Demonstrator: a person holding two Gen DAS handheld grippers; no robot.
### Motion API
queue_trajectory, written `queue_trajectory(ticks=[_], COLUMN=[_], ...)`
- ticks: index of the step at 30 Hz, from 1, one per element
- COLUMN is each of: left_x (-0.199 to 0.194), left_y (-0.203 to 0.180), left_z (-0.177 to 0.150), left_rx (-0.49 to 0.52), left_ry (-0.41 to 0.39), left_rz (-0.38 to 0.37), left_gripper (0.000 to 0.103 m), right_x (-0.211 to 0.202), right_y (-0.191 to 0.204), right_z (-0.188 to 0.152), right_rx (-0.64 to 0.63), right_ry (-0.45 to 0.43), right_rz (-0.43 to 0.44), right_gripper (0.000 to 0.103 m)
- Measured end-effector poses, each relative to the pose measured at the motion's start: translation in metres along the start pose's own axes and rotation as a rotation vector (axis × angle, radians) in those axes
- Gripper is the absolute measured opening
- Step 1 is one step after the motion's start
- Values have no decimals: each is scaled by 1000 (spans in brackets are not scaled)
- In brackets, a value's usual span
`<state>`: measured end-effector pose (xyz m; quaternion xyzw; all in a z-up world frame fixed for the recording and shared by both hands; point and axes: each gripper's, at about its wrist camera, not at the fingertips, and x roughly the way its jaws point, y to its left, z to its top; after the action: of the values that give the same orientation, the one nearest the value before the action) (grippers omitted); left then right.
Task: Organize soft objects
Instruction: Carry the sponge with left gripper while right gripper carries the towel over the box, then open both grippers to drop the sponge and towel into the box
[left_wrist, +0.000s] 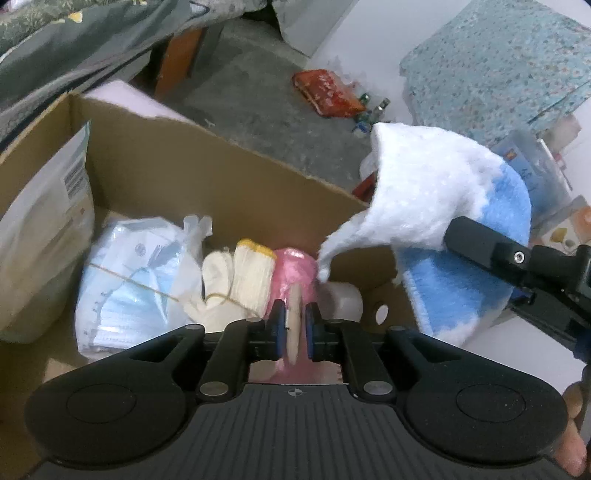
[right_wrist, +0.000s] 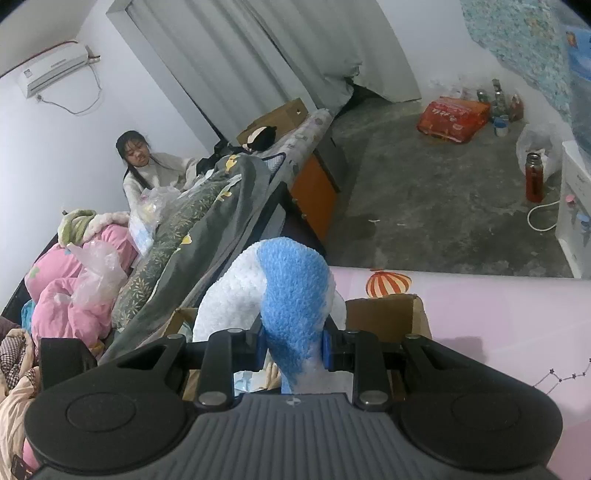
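Observation:
An open cardboard box holds a pack of blue face masks, cream cotton gloves and a white bag. My left gripper reaches into the box. A pink soft item with a beige edge stands between its pads, with a thin gap on each side. My right gripper is shut on a fluffy blue and white soft piece. In the left wrist view that piece hangs over the box's right rim, pinched by the right gripper.
The box sits on a pink surface. A bed with a grey quilt and pink bedding lies left, with a person seated on it. On the concrete floor are a red package and a red flask.

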<state>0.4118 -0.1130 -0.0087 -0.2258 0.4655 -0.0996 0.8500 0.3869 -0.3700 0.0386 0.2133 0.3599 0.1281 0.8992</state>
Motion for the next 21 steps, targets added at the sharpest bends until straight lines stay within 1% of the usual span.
queue_trajectory(ticks=[1,2,3,4,6,9,17,18,19,20,21], left_x=[-1,-4,-7,-11,-20,-34,-59,-63,-64,-67,-71], left_y=[2,4,6,6,6,6,11,12,12,13,14], left_z=[-1,-2,-3,-3,-5,-7,-15,-18,-19,-21,-24], left_rx=[-13,-23,-29,-29,-15,-14,-16,-14,-10,-6,-3], left_ry=[9,11,3,-11,-39,-66,-113,-116,-117,-119,-124], left_rz=[-7,-15,-23,-18,-8,-7,-3,-6,-8,-11,-14], left_gripper=[25,33,38,38,44,48,54,55,55,56,57], right_x=[0,0,0,0,2,10,63,65,66,66,65], right_y=[0,1,1,2,5,15,25,28,33,36,38], right_z=[0,-1,0,0,0,-2,-15,-17,-19,-21,-22], right_rx=[0,1,1,2,-10,-74,-211,-243,-273,-283,-290], right_ry=[1,1,0,-1,2,25,221,212,219,222,222], right_rz=[-2,-4,-6,-8,-14,-69,-288,-311,-338,-349,-356], right_gripper=[3,3,3,3,3,3,2,6,8,13,23])
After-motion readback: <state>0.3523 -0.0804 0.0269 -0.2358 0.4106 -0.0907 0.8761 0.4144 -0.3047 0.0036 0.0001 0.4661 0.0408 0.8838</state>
